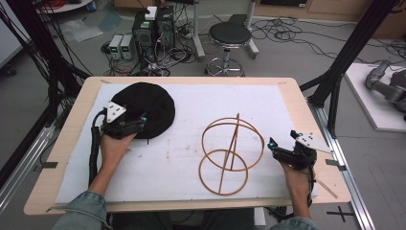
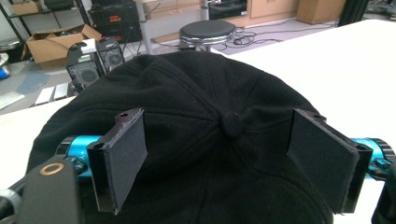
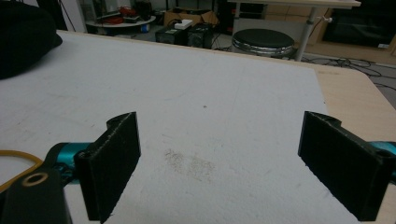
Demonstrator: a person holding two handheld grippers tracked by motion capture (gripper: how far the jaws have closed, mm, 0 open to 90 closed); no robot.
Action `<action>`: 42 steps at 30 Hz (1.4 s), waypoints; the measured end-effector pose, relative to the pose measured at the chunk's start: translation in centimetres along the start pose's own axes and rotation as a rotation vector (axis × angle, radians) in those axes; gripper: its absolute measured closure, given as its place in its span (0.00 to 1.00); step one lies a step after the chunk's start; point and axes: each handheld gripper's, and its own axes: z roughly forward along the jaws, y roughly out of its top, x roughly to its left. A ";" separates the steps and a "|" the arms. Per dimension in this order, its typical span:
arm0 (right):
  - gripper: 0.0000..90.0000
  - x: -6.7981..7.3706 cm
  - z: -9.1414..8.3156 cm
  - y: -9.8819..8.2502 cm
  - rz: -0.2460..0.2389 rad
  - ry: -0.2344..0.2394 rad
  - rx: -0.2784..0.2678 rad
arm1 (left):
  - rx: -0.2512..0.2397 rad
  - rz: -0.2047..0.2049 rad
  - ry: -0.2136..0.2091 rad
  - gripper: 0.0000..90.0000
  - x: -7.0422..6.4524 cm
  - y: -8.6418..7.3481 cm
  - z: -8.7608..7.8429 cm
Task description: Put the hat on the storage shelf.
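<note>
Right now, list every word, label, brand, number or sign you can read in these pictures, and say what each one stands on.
None can be read.
Round black fabric cap: plain cloth with a top button, no logo or lettering.
White felt mat: only faint stains, no print.
Wooden ring hat stand: bare.
Black computer towers on the floor: any labels are too small and blurred to read.

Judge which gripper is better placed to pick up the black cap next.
Left. The left gripper is open right at the black cap, its jaws framing the crown. The right gripper is open over bare mat beyond the wooden ring stand.
</note>
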 end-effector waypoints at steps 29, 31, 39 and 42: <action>0.14 0.0 0.1 -0.1 0.017 0.007 0.006 | 0.099 0.109 0.121 0.32 -0.9 -1.3 4.9; 0.14 0.0 0.1 -0.1 0.013 0.010 0.004 | 0.102 0.092 0.116 0.35 -0.7 -1.3 4.8; 0.14 0.0 0.0 -0.1 0.009 0.008 0.003 | 0.111 0.138 0.070 0.63 -0.9 -1.5 4.9; 0.14 -0.1 0.0 -0.1 0.015 0.007 0.002 | 0.118 0.127 0.060 0.66 -0.7 -1.6 5.0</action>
